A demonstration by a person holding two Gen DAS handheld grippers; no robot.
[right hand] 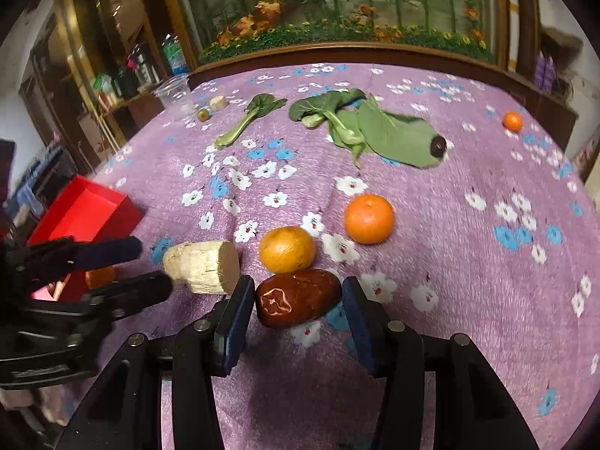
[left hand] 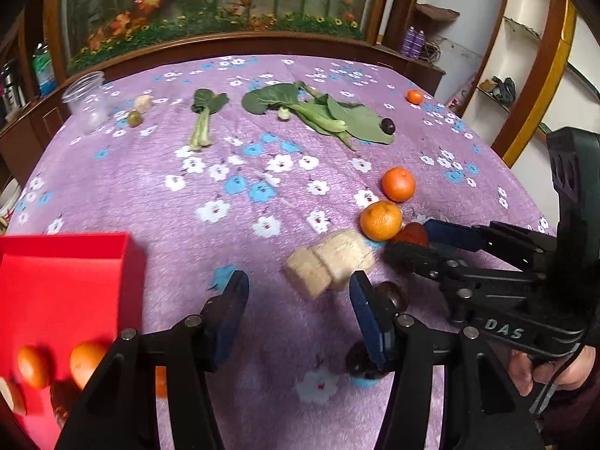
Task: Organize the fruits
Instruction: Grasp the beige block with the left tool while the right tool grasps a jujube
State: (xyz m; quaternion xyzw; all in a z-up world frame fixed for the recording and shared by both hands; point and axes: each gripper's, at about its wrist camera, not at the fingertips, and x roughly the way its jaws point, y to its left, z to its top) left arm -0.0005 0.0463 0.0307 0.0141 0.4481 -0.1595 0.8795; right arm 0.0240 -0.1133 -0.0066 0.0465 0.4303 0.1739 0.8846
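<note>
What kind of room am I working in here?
Probably a home dining or living room: a table under a purple flowered cloth, wooden shelves with bottles, and a flower-and-bamboo mural behind.

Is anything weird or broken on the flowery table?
Yes. The dark red fruit between the right gripper's open jaws has a torn patch of skin showing pale lines. Loose green leaves lie scattered across the cloth at the far side, one with a small dark fruit on its edge. Nothing looks spilled.

A home dining room around me, my table under a purple flowered cloth (left hand: 112, 187), a framed garden mural (right hand: 337, 7) behind, wooden cabinets, curved wall shelves (left hand: 525, 37) with household clutter, bottles (left hand: 43, 67) beside
</note>
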